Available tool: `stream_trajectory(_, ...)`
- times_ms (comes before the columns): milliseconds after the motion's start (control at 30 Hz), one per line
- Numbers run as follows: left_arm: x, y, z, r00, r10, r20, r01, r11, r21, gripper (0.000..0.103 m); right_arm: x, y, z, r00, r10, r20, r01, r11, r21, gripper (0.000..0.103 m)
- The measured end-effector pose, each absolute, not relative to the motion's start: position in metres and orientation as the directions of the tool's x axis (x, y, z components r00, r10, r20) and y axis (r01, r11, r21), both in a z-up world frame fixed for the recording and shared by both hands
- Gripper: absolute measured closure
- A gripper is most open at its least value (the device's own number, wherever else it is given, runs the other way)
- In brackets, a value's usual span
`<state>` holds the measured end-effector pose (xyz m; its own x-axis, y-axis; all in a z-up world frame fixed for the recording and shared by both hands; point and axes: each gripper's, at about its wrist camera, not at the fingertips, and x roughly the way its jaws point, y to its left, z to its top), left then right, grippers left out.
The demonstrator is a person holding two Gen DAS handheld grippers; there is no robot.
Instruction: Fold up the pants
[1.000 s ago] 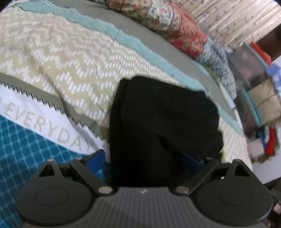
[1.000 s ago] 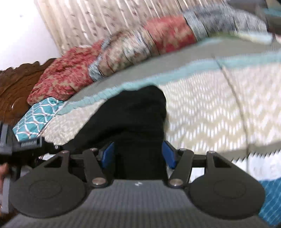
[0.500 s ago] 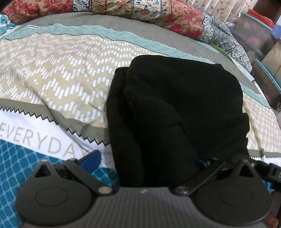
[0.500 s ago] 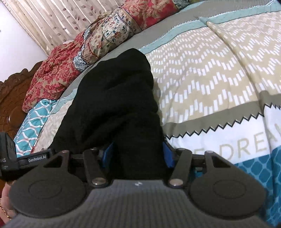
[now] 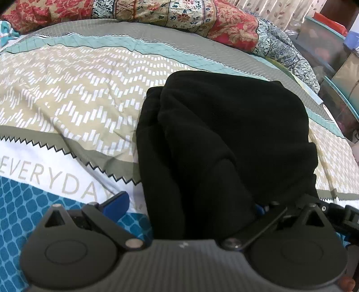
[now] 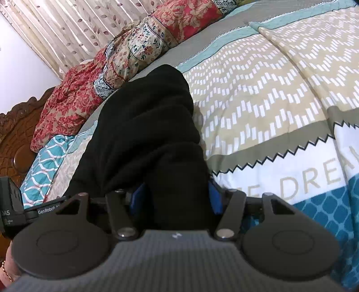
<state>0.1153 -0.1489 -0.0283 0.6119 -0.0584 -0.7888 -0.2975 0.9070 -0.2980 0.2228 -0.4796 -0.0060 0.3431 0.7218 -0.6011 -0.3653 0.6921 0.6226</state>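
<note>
We count one pair of black pants, folded into a thick bundle on the patterned bedspread, its near edge between both tools. One left gripper: jaws spread wide around the cloth. One right gripper: jaws clenched on the pants. Far side: one floral quilt, one curtain.

One black pants, two tools, one quilt
</note>
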Motion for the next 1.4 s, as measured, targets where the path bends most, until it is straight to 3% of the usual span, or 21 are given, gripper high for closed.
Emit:
stream_trajectory(433, 0.099, -0.151, -0.027, 0.644, -0.071, -0.762, -0.267, 0.912, -0.311, 0.0, 0.217, -0.48, -0.009, 0.371, 0.739, -0.562, -0.357, 0.672, 0.649, 0.037)
stream_trajectory(700, 0.097, -0.154, -0.025, 0.645, -0.071, -0.761, -0.266, 0.913, -0.31, 0.0, 0.209, -0.464, -0.005, 0.372, 0.735, -0.567, -0.432, 0.677, 0.596, 0.017)
stream_trajectory(800, 0.095, -0.154, -0.025, 0.647, -0.075, -0.758, -0.262, 0.913, -0.314, 0.0, 0.206, -0.457, -0.005, 0.378, 0.728, -0.572, -0.453, 0.685, 0.571, 0.014)
stream_trajectory(1400, 0.092, -0.154, -0.022, 0.643, -0.084, -0.762, -0.277, 0.901, -0.333, 0.0, 0.205, -0.452, -0.006, 0.381, 0.731, -0.566, -0.435, 0.682, 0.589, 0.013)
